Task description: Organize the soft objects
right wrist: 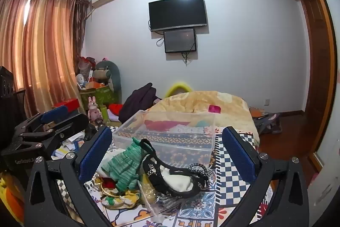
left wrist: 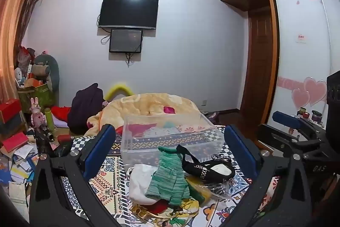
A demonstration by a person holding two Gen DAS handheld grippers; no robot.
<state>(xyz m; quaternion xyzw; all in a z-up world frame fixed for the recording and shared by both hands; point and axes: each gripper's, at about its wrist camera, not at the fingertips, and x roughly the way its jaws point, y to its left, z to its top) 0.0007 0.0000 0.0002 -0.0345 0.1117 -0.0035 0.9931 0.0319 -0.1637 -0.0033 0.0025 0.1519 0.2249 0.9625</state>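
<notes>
A pile of soft items lies on the patterned bedspread (left wrist: 106,182): a green knit piece (left wrist: 170,178) (right wrist: 125,165), a white cloth (left wrist: 140,182), and a black strap-like item (left wrist: 206,167) (right wrist: 176,178) with white fabric inside. Behind the pile stands a clear plastic box (left wrist: 170,137) (right wrist: 170,133) holding a red piece and other fabrics. My left gripper (left wrist: 170,150) is open and empty, above the pile. My right gripper (right wrist: 167,148) is open and empty, also just before the pile. The left gripper shows at the left edge of the right wrist view (right wrist: 48,127).
A yellow blanket (left wrist: 153,105) is heaped at the bed's far end, with a dark garment (left wrist: 85,107) beside it. Boxes, books and toys clutter the left side (left wrist: 25,137). A wardrobe (left wrist: 297,56) and wooden door stand at the right.
</notes>
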